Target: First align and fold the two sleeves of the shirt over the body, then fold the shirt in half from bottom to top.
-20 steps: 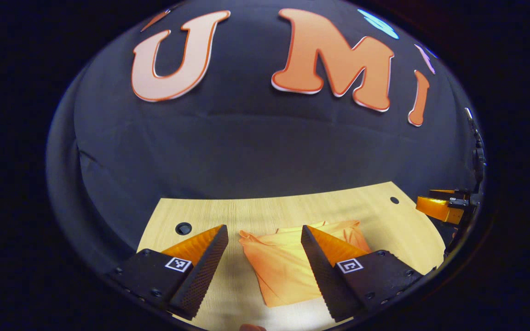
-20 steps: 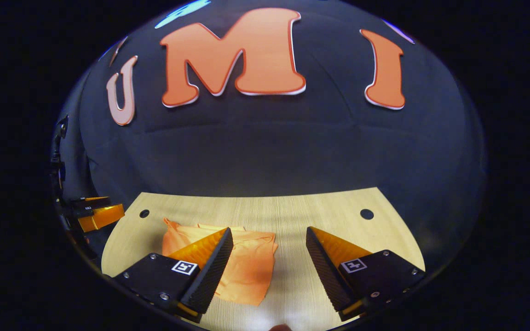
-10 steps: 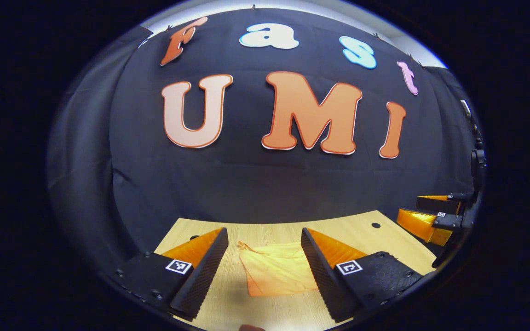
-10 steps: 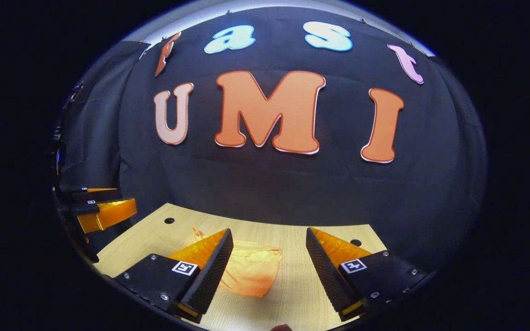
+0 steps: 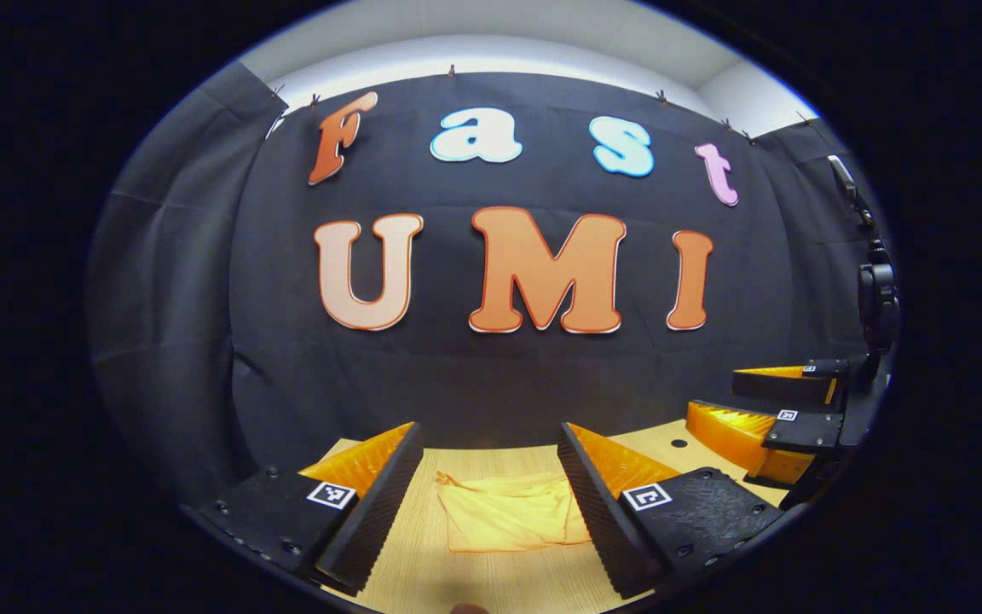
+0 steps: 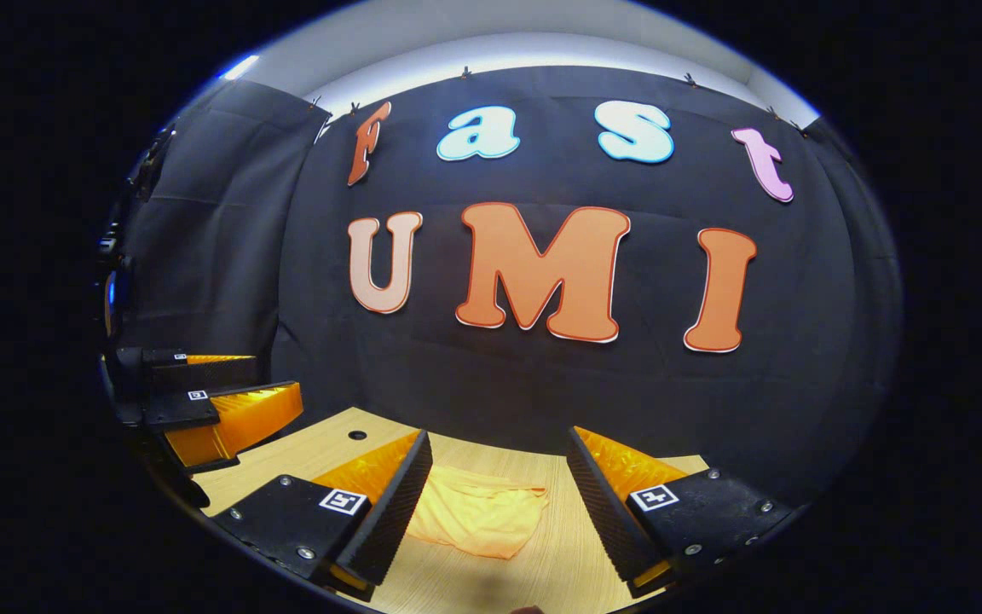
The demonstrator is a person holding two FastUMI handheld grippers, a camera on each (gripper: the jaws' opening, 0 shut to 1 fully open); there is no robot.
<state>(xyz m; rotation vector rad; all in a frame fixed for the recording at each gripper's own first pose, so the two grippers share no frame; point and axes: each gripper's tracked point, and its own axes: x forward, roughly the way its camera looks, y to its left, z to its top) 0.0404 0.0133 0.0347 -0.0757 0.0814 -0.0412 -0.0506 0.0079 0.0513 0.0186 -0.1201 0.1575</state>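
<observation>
Shirt (image 5: 508,520) lies folded flat on table (image 5: 423,580), both grippers apart.

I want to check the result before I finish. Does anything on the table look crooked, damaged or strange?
Nothing serious stands out. The orange shirt lies folded in a compact bundle on the wooden table, with slightly uneven, wrinkled edges. Both the left gripper and the right gripper are open, apart from the cloth.

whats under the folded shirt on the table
The folded orange shirt lies flat on the light wooden table, which shows all around it. The patch of tabletop beneath it, and the shirt's inner layers, are covered.
</observation>
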